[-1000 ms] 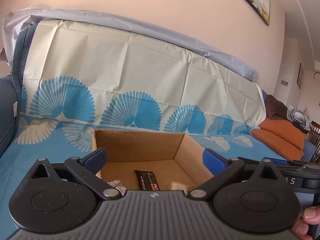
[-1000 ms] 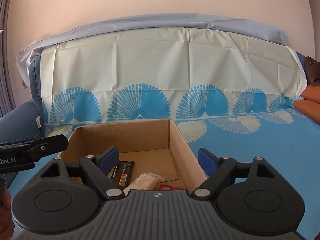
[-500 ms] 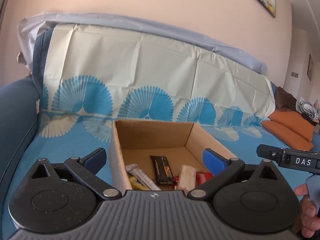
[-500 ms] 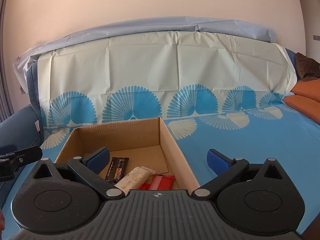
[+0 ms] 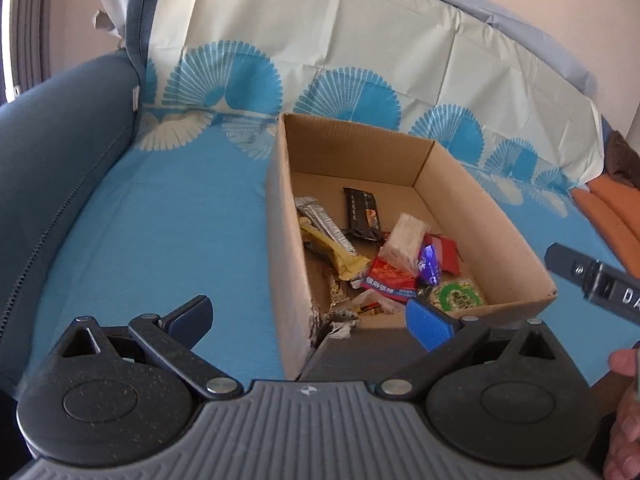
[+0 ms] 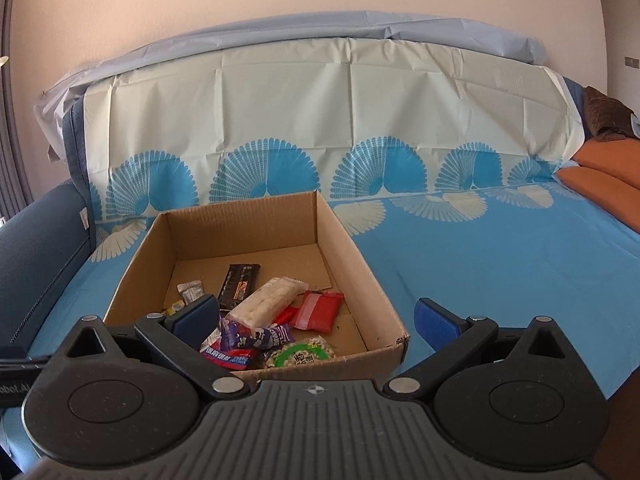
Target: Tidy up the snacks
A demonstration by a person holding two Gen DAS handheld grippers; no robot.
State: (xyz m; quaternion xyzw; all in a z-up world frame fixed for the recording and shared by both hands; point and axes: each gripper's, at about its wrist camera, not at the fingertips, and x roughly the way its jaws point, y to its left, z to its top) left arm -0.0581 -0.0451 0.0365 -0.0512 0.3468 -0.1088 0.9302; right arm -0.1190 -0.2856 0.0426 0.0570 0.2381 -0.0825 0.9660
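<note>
Cardboard box (image 6: 352, 240) faces both tilted-down, wide-open tools (image 5: 310, 318) (image 6: 316, 318).

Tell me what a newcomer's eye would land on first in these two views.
First, the open cardboard box on the blue fan-patterned cover, with a jumble of snack packets in its near half: a red pouch, a dark bar and a pale wafer pack. Next, the wide-open right hand-held gripper at the bottom of the right wrist view, holding nothing.
</note>
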